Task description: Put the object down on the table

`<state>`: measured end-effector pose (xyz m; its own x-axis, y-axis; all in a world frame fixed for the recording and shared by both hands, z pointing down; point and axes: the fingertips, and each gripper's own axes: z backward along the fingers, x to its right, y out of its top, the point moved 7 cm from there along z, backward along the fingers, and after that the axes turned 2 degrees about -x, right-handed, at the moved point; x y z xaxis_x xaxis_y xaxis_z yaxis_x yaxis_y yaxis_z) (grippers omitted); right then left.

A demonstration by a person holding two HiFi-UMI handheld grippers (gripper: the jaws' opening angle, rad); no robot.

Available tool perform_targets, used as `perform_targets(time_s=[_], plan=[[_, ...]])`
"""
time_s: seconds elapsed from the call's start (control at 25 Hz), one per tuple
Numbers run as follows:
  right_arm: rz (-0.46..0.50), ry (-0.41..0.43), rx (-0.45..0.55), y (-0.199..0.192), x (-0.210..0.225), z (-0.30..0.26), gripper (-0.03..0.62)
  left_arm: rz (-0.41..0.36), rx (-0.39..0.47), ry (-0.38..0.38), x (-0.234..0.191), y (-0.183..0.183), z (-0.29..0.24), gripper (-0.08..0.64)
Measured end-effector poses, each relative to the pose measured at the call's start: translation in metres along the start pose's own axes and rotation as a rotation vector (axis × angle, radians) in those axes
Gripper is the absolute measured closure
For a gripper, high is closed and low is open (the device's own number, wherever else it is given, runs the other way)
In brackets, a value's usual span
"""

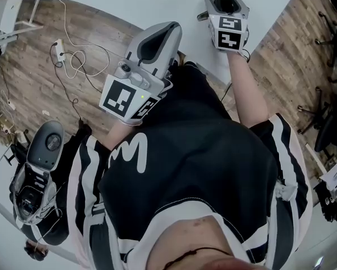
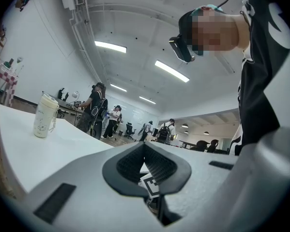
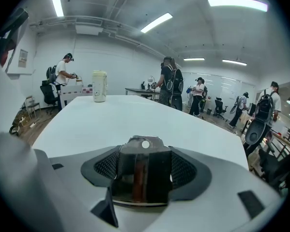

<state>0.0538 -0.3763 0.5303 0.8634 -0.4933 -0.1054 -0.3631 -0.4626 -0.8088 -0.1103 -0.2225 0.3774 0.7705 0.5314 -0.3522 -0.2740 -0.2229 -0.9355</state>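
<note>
Right gripper view: my right gripper [image 3: 145,164] clamped on dark shiny metal piece [image 3: 135,183], small round hole near its top edge. Piece held upright between pads over white table [image 3: 111,122]; can't tell whether it touches tabletop. Pale lidded cup [image 3: 99,86] stands far down table. Left gripper view: my left gripper [image 2: 145,150] has jaws together, nothing between. Head view: left gripper close against my dark shirt [image 1: 213,151], off table.
</note>
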Motion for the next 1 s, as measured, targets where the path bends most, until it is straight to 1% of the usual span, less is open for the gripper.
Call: perform_targets(time_s=[0.44, 0.56, 0.76, 1.0], plan=[[0.019, 0.006, -0.042, -0.006, -0.003, -0.005, 0.291, -0.019, 0.061, 0.04, -0.011, 0.021, 0.014, 0.557], [0.019, 0.007, -0.048, -0.007, -0.001, -0.005, 0.291, -0.02, 0.069, 0.042, -0.01, 0.022, 0.014, 0.556], [0.023, 0.01, -0.057, -0.005, -0.003, -0.008, 0.291, 0.0, 0.08, 0.045, -0.014, 0.023, 0.017, 0.556], [0.02, 0.011, -0.061, -0.006, -0.003, -0.009, 0.291, -0.011, 0.089, 0.045, -0.017, 0.027, 0.018, 0.556]])
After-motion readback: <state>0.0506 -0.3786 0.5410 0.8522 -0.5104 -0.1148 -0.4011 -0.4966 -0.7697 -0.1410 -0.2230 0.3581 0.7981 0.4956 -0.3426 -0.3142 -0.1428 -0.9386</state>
